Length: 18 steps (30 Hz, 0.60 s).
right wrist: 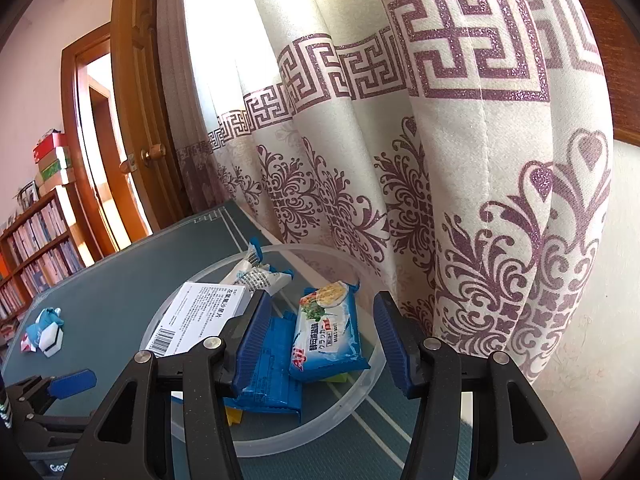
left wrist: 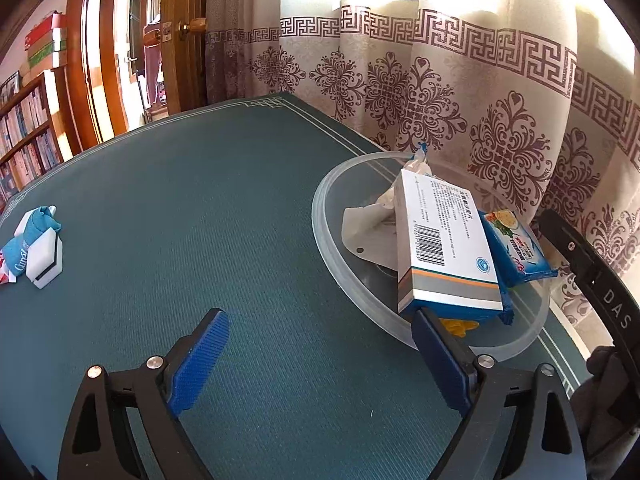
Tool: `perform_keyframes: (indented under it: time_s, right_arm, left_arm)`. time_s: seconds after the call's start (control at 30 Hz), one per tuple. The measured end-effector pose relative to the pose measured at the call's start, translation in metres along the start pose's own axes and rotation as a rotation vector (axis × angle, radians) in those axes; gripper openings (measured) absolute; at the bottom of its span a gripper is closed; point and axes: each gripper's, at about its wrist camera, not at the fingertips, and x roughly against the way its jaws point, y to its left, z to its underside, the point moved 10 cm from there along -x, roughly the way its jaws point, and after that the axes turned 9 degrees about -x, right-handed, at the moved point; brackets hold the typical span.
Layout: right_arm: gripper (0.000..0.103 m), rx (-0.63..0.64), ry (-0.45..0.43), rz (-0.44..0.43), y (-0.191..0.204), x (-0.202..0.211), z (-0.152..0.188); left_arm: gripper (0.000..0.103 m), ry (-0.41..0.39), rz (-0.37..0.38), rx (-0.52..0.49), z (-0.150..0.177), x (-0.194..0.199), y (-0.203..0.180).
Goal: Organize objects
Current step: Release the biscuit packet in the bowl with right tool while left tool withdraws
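Still, with our left gripper (left wrist: 320,354) gaping empty beside the clear bowl (left wrist: 332,236) and our right gripper (right wrist: 320,344) half-open above it, we risked toppling the leaning white box (left wrist: 444,244) inside.

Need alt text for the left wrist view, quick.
The open left tongs hover empty over a green table mat. At right, a clear round bowl holds a white box and blue snack packets; a small blue-and-white pile lies far left.
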Motion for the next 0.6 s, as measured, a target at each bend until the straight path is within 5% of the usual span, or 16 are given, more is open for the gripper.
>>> perform_keyframes:
  time_s: [0.6]
  right_arm:
    - [0.055, 0.030, 0.020, -0.009, 0.003, 0.001, 0.003]
  left_arm:
    - [0.095, -0.030, -0.055, 0.038, 0.004, 0.024, 0.023]
